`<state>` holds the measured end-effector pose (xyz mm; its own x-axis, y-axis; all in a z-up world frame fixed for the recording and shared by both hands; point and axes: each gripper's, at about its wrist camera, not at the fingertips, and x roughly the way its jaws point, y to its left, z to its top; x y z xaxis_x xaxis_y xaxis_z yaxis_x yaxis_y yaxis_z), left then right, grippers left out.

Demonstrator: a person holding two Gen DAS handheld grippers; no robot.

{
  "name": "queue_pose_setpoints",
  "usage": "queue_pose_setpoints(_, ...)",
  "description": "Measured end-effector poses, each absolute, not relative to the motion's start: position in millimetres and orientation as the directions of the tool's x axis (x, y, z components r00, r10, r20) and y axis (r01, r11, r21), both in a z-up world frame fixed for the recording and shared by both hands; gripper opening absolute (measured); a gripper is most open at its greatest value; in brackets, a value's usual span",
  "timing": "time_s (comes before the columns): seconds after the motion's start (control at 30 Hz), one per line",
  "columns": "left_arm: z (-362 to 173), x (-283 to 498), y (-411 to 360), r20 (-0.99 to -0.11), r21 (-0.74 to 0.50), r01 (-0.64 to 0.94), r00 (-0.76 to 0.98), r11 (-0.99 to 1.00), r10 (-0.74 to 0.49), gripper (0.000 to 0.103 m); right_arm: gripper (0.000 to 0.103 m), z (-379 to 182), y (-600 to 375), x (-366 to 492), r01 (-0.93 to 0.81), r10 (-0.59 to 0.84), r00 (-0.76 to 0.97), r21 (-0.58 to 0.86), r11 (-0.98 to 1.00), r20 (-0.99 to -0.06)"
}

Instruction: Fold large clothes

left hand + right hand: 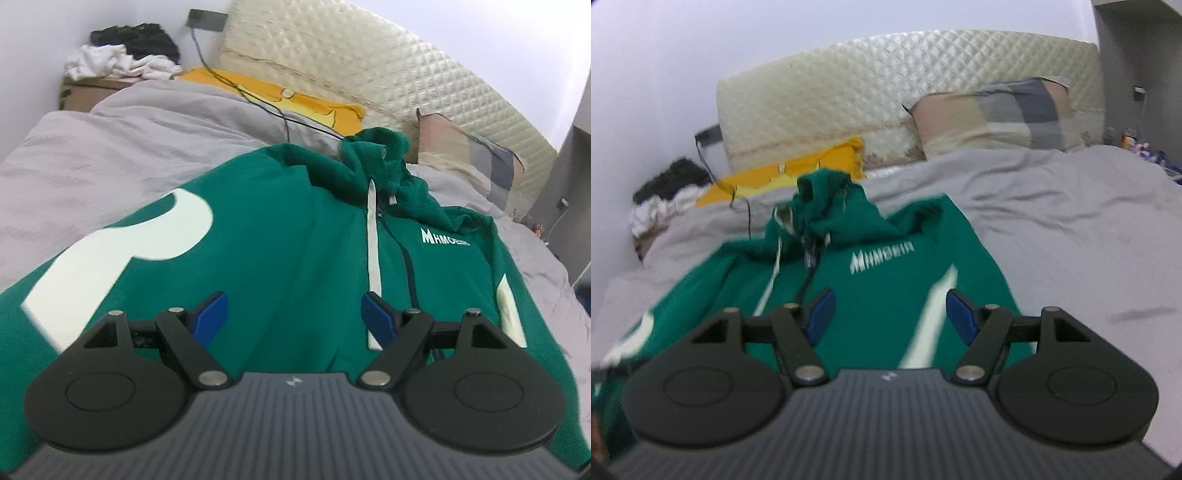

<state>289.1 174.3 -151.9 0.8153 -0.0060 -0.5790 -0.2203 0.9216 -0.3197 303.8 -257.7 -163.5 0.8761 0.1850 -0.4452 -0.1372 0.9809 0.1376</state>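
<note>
A large green zip hoodie (288,229) with white markings and white chest lettering lies spread front-up on a grey bedsheet (110,147). Its hood (373,155) is bunched up at the far end. My left gripper (295,314) is open and empty, hovering over the hoodie's lower front beside the white drawstring (373,251). In the right wrist view the hoodie (871,295) lies ahead, slightly blurred. My right gripper (890,314) is open and empty above the hoodie's right chest, near a white stripe (934,314).
A quilted cream headboard (886,92) stands at the far end. A patchwork pillow (990,114) and a yellow cloth (280,96) lie by it. A black cable (258,99) runs over the sheet. A pile of black and white clothes (125,51) sits on a box at far left.
</note>
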Motion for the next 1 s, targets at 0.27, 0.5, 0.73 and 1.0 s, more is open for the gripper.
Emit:
queue_pose_setpoints(0.27, -117.0, 236.0, 183.0, -0.636, -0.242, -0.327, 0.764, 0.913, 0.105, 0.083, 0.068, -163.3, -262.6, 232.9, -0.135, 0.161, 0.825, 0.087, 0.987, -0.542)
queue_pose_setpoints(0.5, -129.3, 219.8, 209.7, -0.744, -0.198, -0.507, 0.634, 0.839, 0.208, 0.083, 0.081, -195.6, -246.4, 222.7, -0.248, 0.291, 0.707, 0.160, 0.956, -0.644)
queue_pose_setpoints(0.73, -151.6, 224.4, 212.1, -0.812, -0.168, -0.561, 0.545, 0.810, 0.209, 0.088, 0.081, -238.5, -216.4, 230.3, -0.316, 0.239, 0.626, 0.039, 0.948, -0.742)
queue_pose_setpoints(1.0, -159.6, 228.3, 201.8, -0.821, -0.073, -0.580, 0.497, 0.812, 0.281, 0.091, 0.074, -254.4, -214.1, 232.9, -0.318, 0.167, 0.611, -0.046, 0.947, -0.774)
